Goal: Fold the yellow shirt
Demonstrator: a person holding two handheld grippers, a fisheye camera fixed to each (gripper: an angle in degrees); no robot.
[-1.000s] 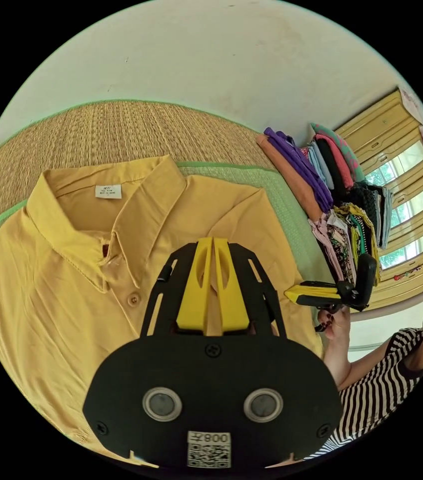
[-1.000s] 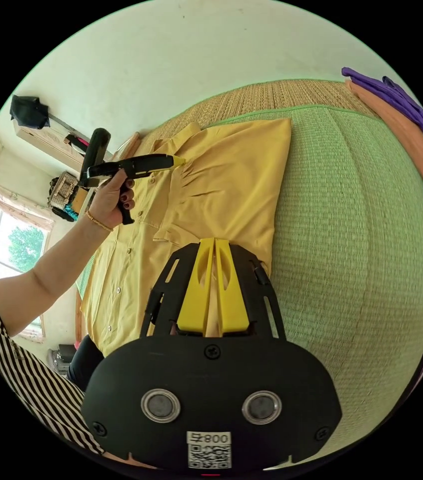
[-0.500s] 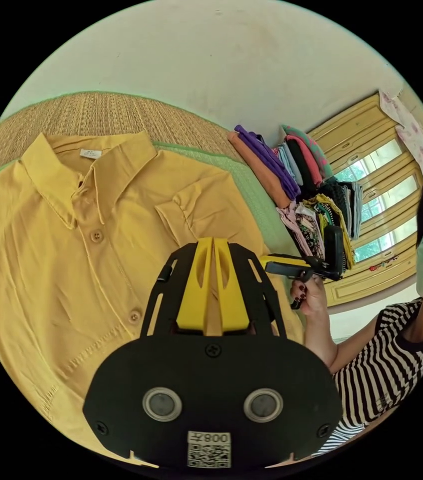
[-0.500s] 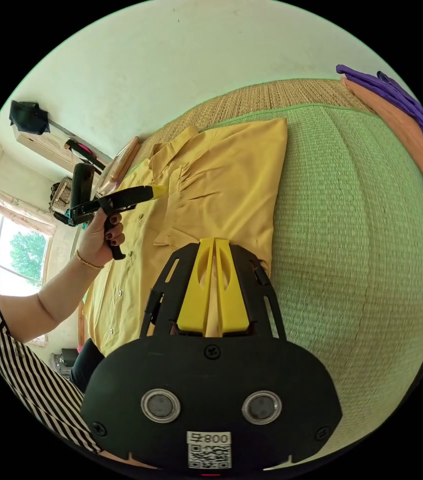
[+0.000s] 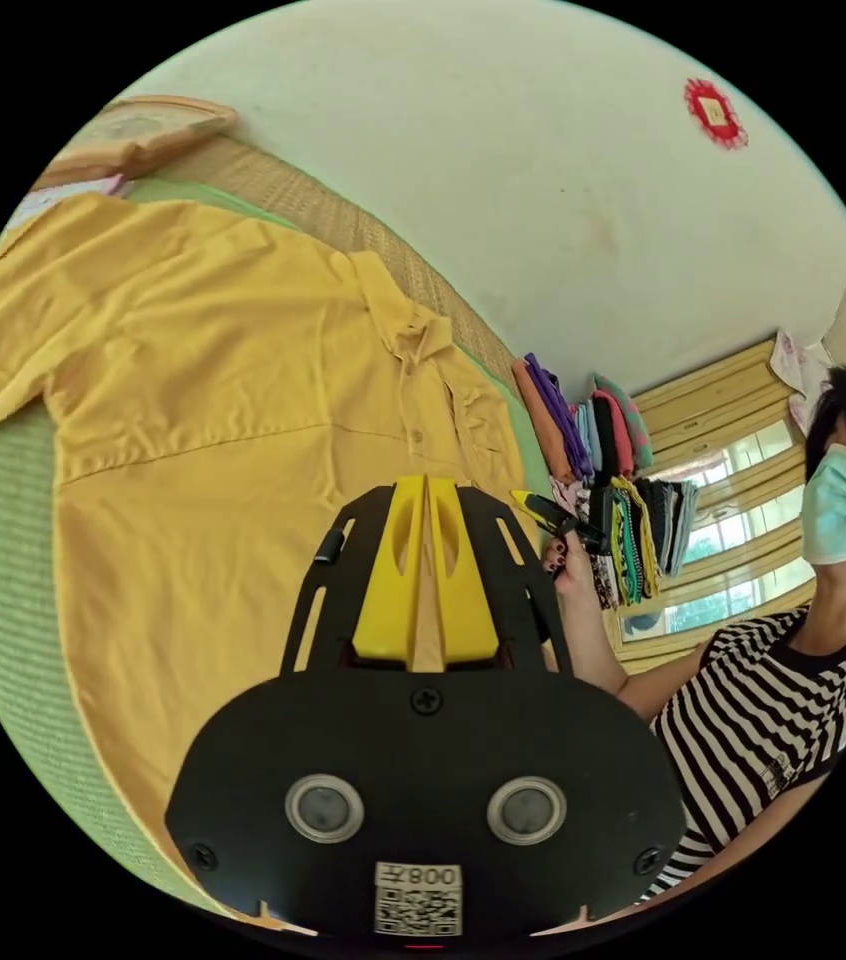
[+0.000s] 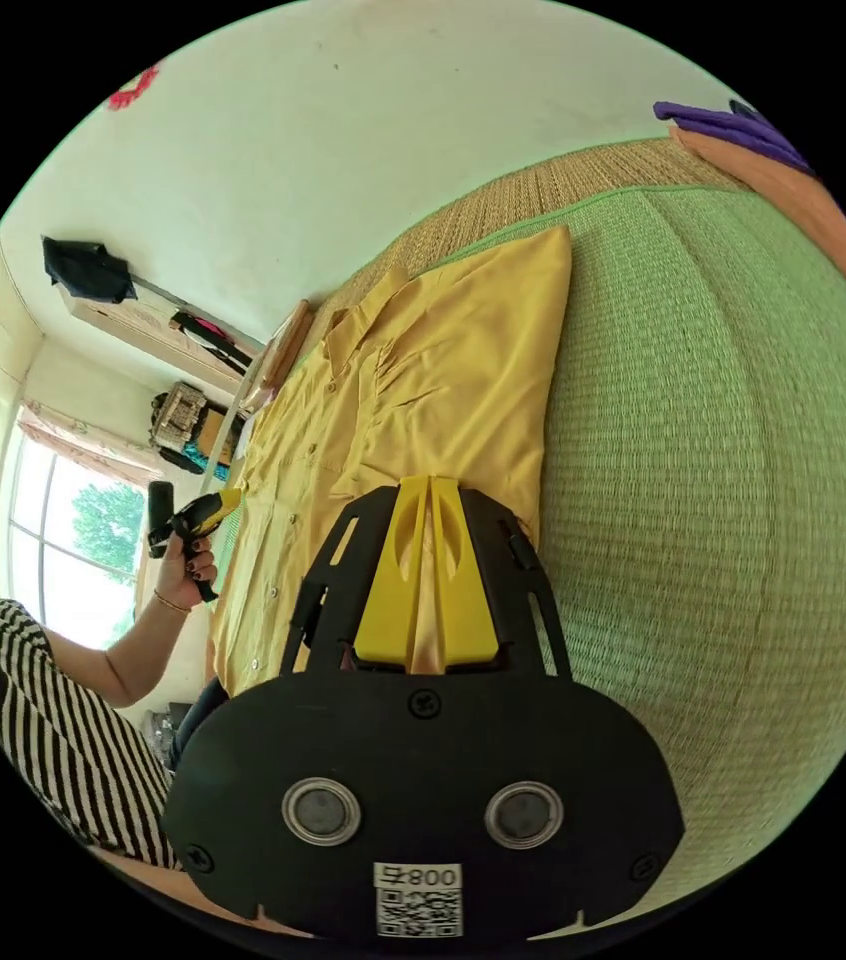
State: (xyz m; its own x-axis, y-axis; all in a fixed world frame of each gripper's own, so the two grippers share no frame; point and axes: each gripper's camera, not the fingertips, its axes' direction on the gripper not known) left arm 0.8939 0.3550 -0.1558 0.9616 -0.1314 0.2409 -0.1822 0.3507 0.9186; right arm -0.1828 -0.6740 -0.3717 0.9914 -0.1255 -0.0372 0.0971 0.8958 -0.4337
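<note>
Both grippers you hold have jaws closed — the left gripper [image 5: 426,490] and the right gripper [image 6: 429,492] grip nothing, above the yellow shirt [image 5: 193,380] at frame centre.

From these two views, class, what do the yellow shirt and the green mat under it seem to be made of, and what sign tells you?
yellow shirt: looks like thin woven fabric, matte; it lies in soft creases and has a stitched collar and buttons. Fibre cannot be told.
green mat: looks like woven straw or reed, dull finish; fine parallel ribs run across it.
</note>
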